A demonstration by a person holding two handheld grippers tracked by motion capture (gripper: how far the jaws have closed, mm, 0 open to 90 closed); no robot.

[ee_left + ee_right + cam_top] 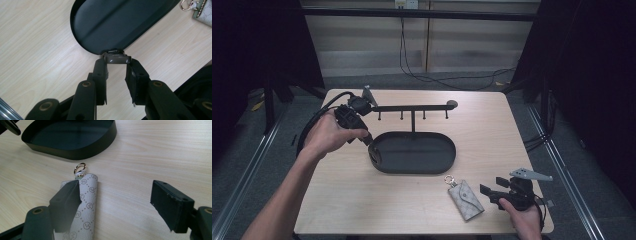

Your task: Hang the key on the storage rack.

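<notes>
A black oval tray [412,170] lies mid-table, with a post and a hooked crossbar [412,107] rising behind it. My left gripper [371,145] is shut on the rim at the tray's left end. In the left gripper view, the jaws of the left gripper [117,62] pinch the rim where the tray [112,22] ends. A grey patterned key pouch [466,200] with a gold ring [80,167] lies flat near the front edge. My right gripper [491,186] stands open just right of it. In the right gripper view, the pouch [87,202] lies partly under the left jaw of the right gripper [117,191].
The tray [82,151] is bare inside. Bare wood stretches right of the pouch to the table's right edge. Several small hooks hang from the crossbar. Dark curtains flank the table, and cables run on the floor behind it.
</notes>
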